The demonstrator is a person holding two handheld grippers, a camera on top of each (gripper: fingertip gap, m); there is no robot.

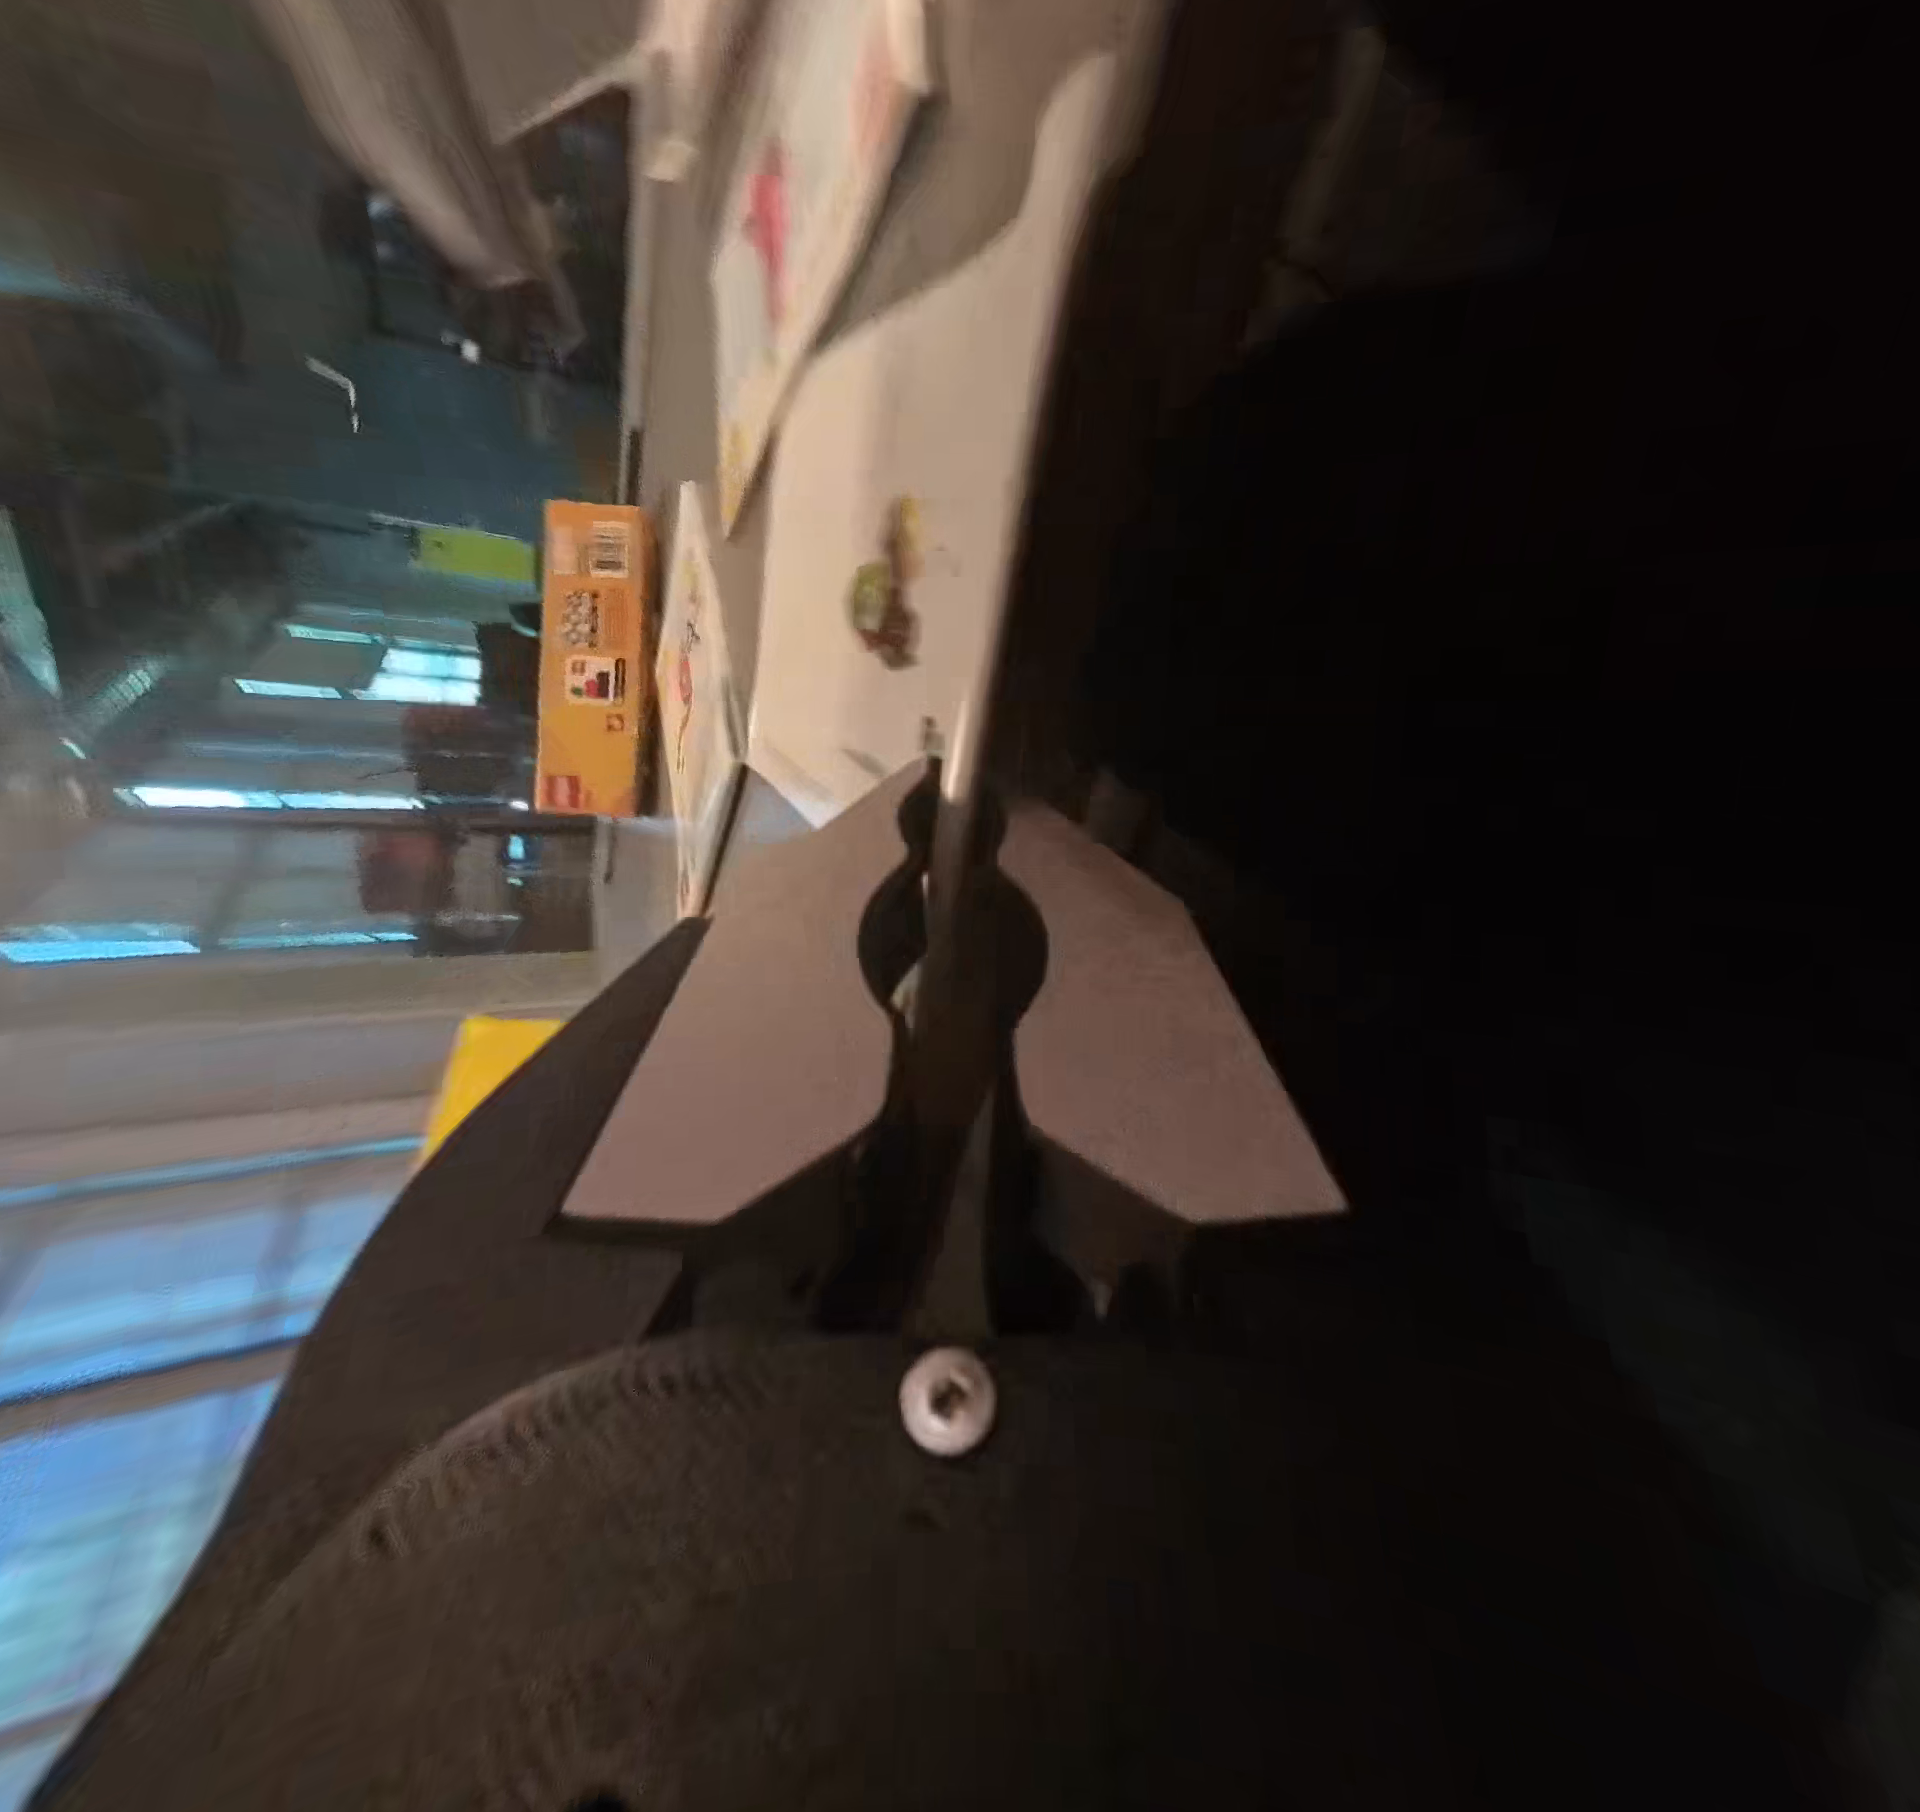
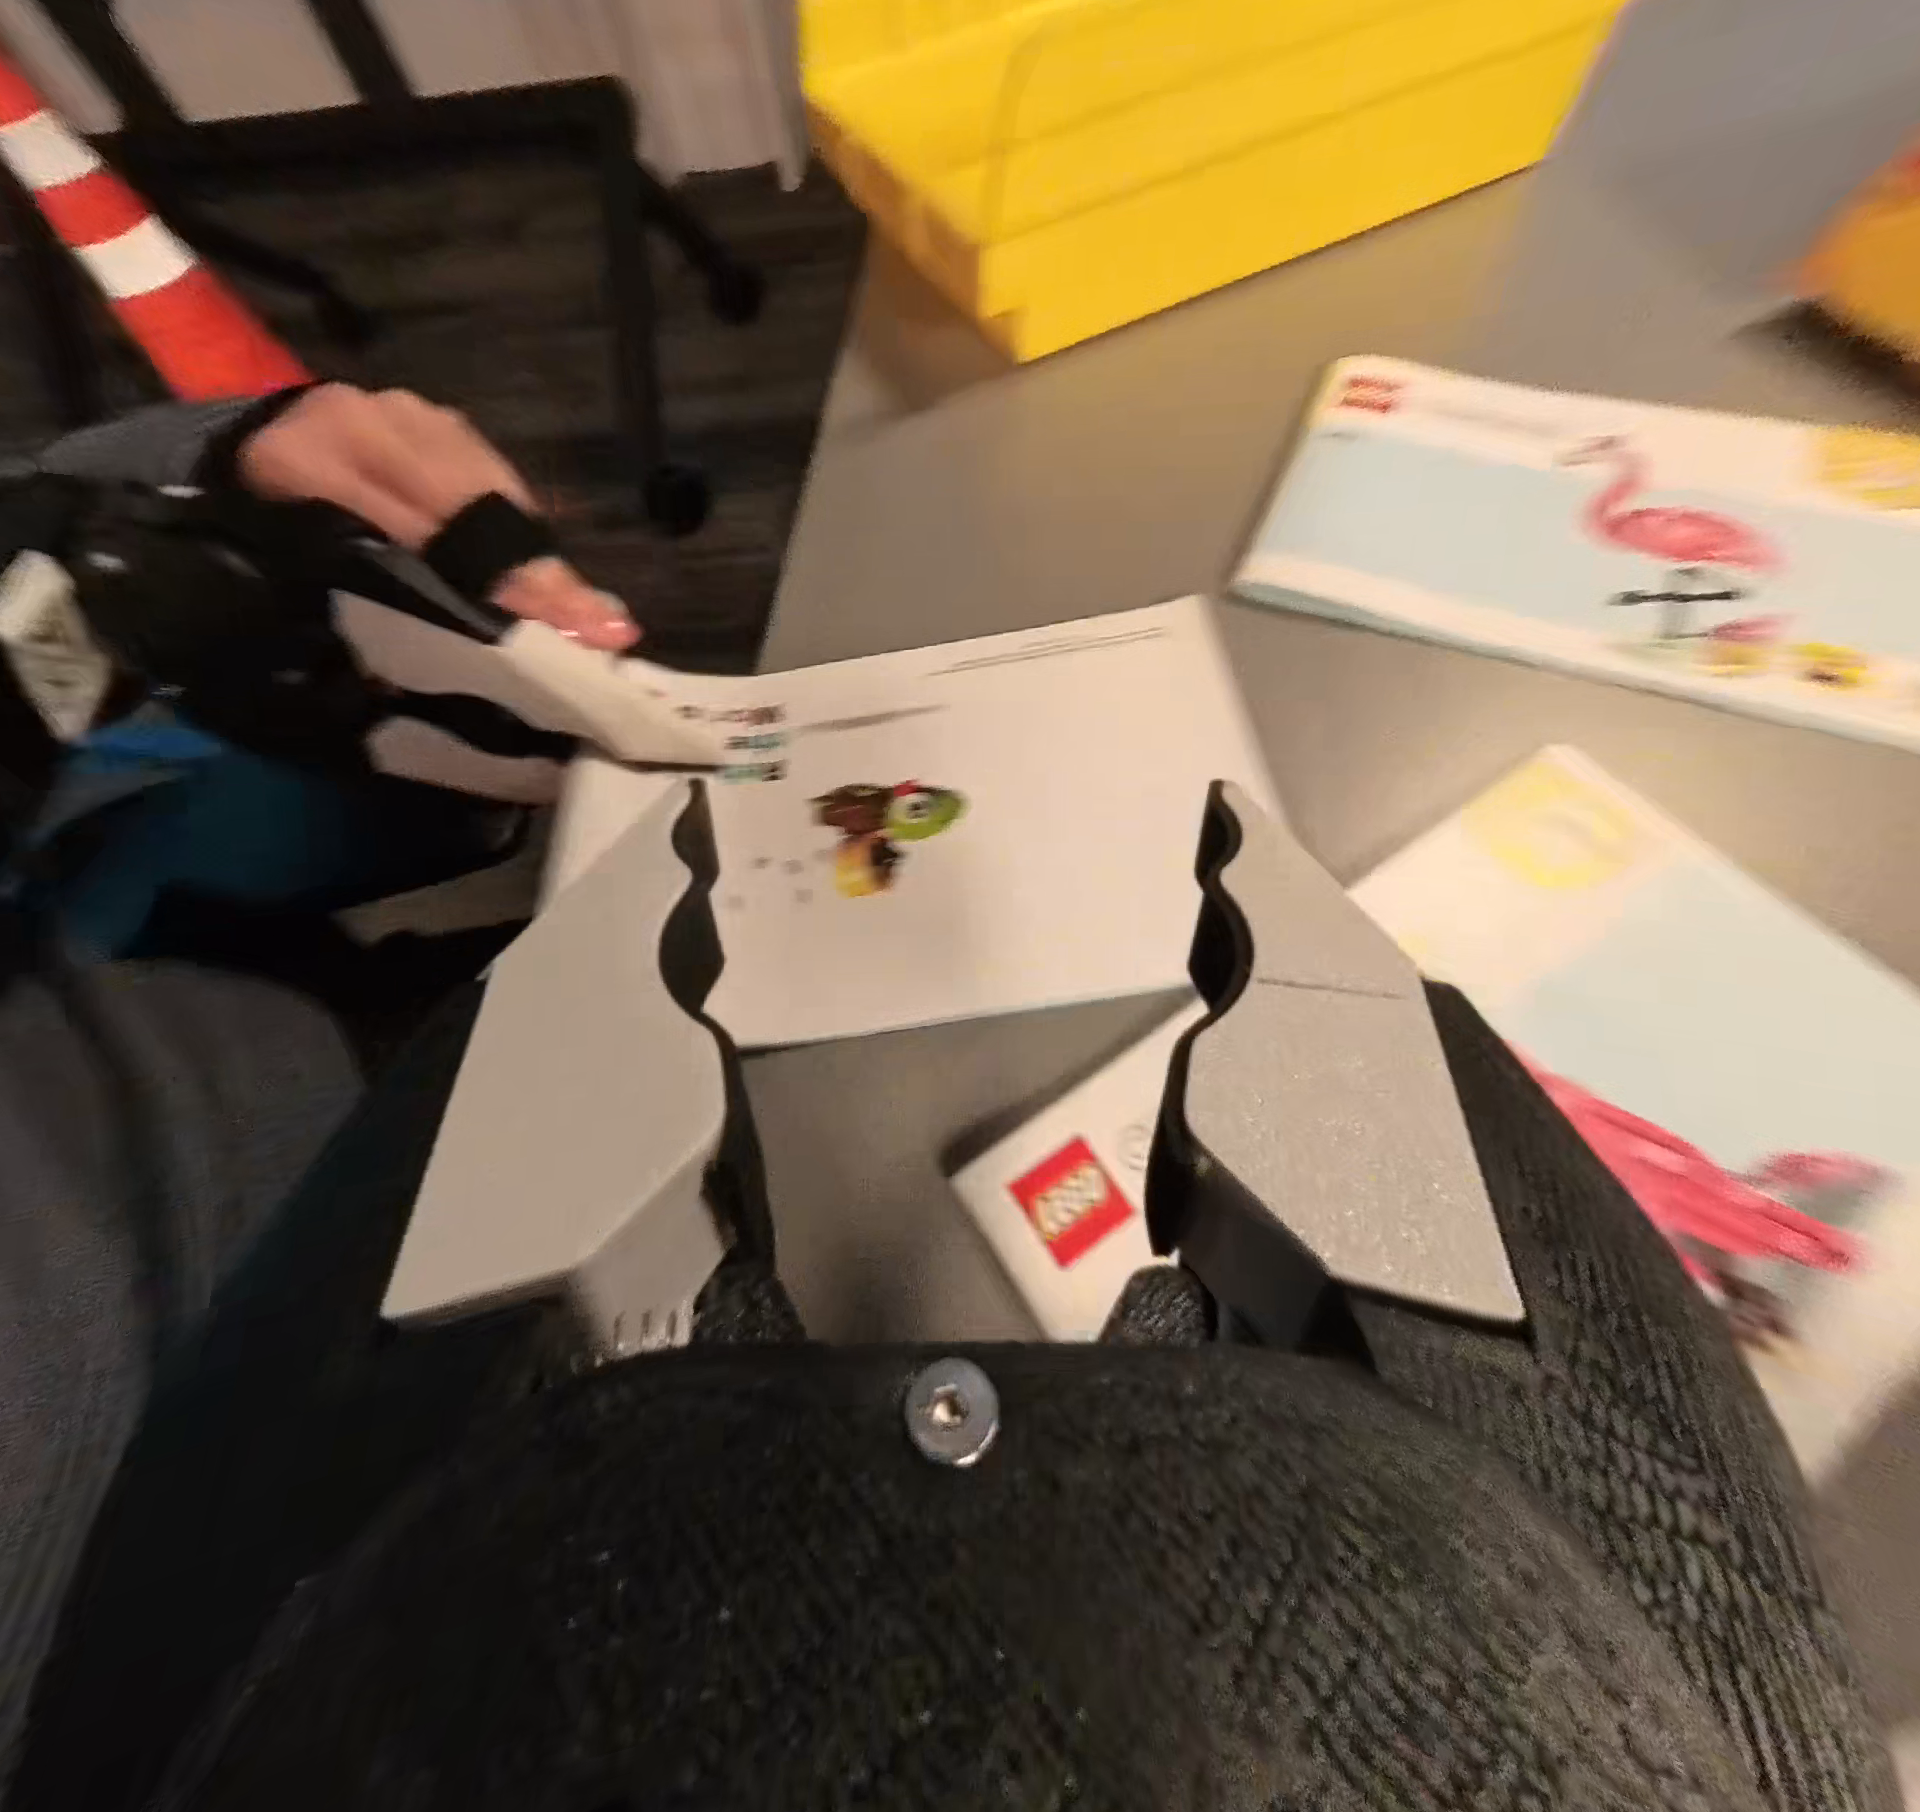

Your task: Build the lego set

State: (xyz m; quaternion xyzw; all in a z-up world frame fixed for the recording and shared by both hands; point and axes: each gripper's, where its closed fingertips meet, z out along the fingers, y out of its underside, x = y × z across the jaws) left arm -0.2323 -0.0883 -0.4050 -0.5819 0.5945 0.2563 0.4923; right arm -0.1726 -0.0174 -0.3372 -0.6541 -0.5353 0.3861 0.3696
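In the left wrist view my left gripper (image 1: pixel 940 775) is shut on the edge of a white booklet page (image 1: pixel 904 474), which runs edge-on between its pads. The page bears a small green and brown brick figure (image 1: pixel 883 599). The right wrist view shows the same booklet (image 2: pixel 1039 827) lifted at its left edge by the left gripper (image 2: pixel 665 723), with a person's hand (image 2: pixel 395 474) behind it. My right gripper (image 2: pixel 956 806) is wide open and holds nothing. It hovers just above the booklet's near part, and its fingers touch nothing.
Two flamingo booklets lie on the grey table (image 2: pixel 1039 474), one far right (image 2: pixel 1558 557) and one near right (image 2: pixel 1662 1035). A yellow bin (image 2: pixel 1195 121) stands at the back. An orange box (image 1: pixel 592 661) stands on the table. An orange cone (image 2: pixel 135 245) and chair legs are off the table's left.
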